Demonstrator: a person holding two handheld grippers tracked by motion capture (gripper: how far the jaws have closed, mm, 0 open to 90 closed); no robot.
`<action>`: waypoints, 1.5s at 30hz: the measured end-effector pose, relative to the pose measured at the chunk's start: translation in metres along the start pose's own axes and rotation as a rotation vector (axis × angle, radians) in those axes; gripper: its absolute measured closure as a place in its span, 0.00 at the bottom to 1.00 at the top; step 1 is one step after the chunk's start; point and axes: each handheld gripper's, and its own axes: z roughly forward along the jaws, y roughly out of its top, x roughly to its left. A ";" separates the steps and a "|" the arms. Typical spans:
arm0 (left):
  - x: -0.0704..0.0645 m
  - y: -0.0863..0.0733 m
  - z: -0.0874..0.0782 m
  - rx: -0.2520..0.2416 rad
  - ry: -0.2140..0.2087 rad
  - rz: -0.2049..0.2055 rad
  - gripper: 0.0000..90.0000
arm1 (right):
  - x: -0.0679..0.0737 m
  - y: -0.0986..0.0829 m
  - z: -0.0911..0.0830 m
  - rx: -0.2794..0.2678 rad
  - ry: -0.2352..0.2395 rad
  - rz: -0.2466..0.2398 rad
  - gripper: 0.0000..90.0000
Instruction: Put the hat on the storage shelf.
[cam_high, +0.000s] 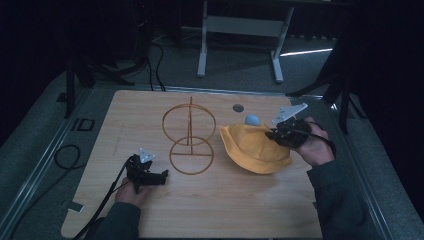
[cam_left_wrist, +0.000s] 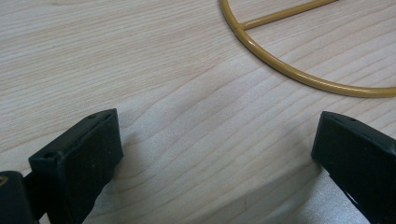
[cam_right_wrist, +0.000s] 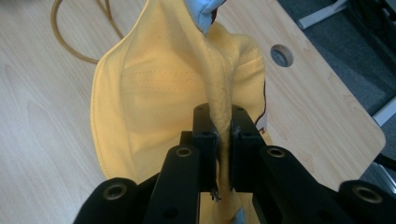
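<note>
Right now my right tool (cam_high: 271, 133) is clamped on a fold of the yellow bucket hat (cam_high: 252, 148), its jaws pinching the fabric's edge between them, as my right gripper view shows close up (cam_right_wrist: 219, 135). That hat (cam_right_wrist: 154, 88) sits at the right side of the desk (cam_high: 210, 210), just beside the gold wire stand (cam_high: 190, 137), with one side lifted by my grip and the rest draped on the wood. A pale blue lining (cam_right_wrist: 203, 14) peeks out at the hat's far end, seen from above as a blue patch (cam_high: 252, 119). My left tool (cam_high: 162, 175) rests low on the desk near the stand's base ring (cam_left_wrist: 299, 70), its jaws spread wide and holding nothing. A round hole (cam_high: 238, 107) lies in the desk beyond the hat.
</note>
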 end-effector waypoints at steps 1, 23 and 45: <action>0.000 0.000 0.000 0.000 0.000 0.000 0.02 | -0.001 0.000 -0.001 -0.004 -0.004 0.012 0.93; 0.000 0.000 0.000 0.000 0.000 0.000 0.02 | -0.016 0.003 -0.022 -0.110 -0.063 0.131 0.93; 0.000 0.000 0.000 -0.001 0.001 -0.002 0.02 | -0.029 0.016 -0.040 -0.212 -0.060 0.169 0.93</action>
